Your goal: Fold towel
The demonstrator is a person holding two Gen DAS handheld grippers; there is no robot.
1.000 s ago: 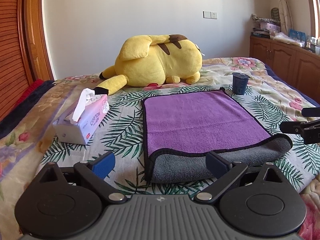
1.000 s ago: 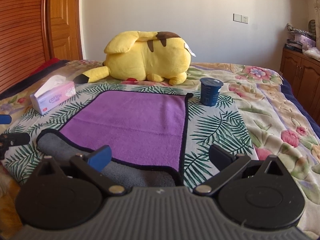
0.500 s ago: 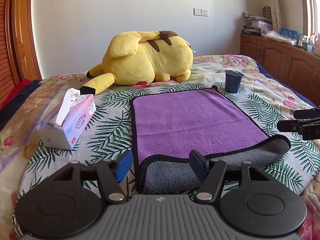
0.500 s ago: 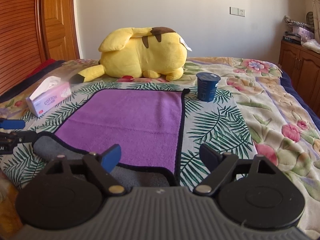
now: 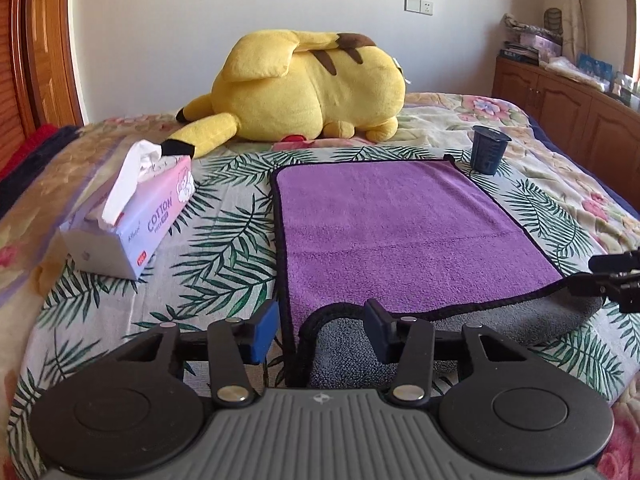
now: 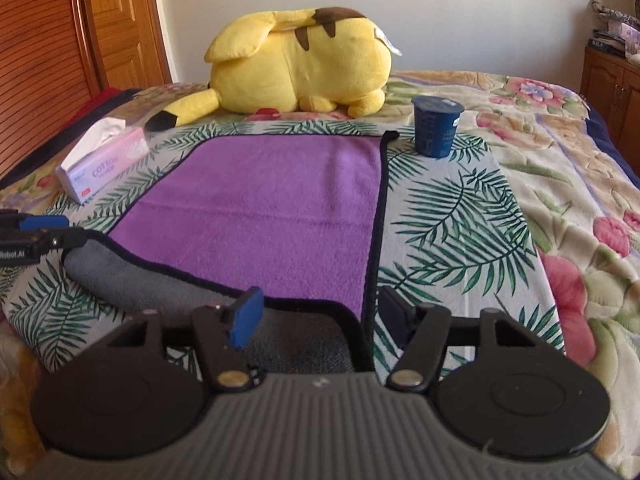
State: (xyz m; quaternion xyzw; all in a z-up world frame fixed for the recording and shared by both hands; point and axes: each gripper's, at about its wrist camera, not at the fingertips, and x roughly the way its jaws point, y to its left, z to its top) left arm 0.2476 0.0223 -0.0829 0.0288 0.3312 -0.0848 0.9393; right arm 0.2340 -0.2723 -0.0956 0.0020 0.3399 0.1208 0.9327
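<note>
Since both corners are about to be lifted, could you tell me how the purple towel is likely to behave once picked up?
The purple towel will probably be floppy: its near edge already curls back, showing grey underside. It looks plush, so the fingers should hold it without slipping. Held at two corners, the middle will likely sag.

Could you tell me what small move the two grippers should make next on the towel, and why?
Probably close both. The left gripper and right gripper are open, each straddling a near corner of the purple towel, whose rolled-over near edge shows its grey underside. Pinching both corners would allow the fold.
</note>
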